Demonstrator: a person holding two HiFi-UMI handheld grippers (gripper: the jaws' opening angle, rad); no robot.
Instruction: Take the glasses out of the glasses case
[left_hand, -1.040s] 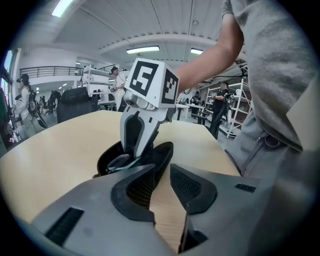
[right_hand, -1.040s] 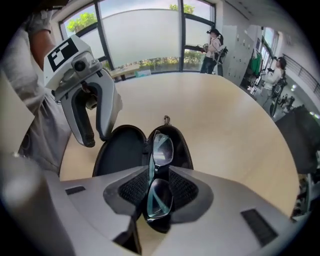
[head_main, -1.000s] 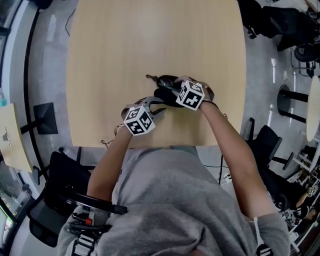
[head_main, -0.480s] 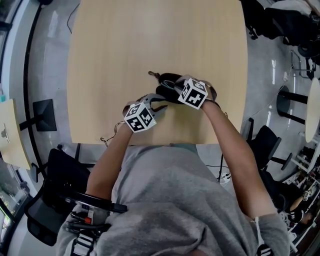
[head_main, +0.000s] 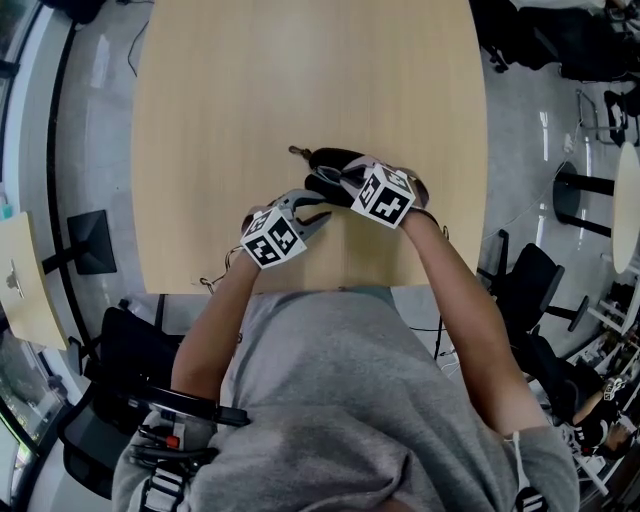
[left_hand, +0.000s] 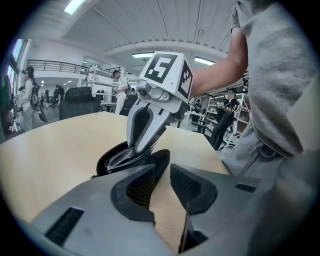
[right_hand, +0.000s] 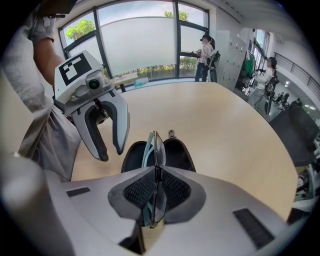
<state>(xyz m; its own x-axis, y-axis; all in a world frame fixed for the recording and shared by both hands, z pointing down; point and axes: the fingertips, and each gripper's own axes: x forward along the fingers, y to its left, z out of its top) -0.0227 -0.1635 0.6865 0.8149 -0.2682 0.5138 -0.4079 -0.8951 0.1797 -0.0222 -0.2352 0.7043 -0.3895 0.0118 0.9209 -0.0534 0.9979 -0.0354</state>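
A black glasses case (head_main: 330, 158) lies open on the pale wooden table (head_main: 300, 70), near its front edge. In the right gripper view its two halves (right_hand: 177, 150) sit just below my jaws. My right gripper (right_hand: 157, 172) has just been closing and is now shut on the folded clear-framed glasses (right_hand: 158, 142), held edge-on above the case. The left gripper view shows that gripper (left_hand: 136, 150) pointing steeply down, with the glasses (left_hand: 120, 159) at its tips. My left gripper (left_hand: 164, 172) is open beside the case's near end (left_hand: 159, 162), with only table between its pads.
The case's zipper pull (head_main: 296, 152) sticks out at its far left. The table's front edge (head_main: 300, 288) runs just behind both grippers, against the person's grey shirt. Office chairs (head_main: 525, 280) and grey floor surround the table. People stand far off in the room.
My right gripper has lifted slightly over the open case with the glasses. My left gripper has stayed beside the case.
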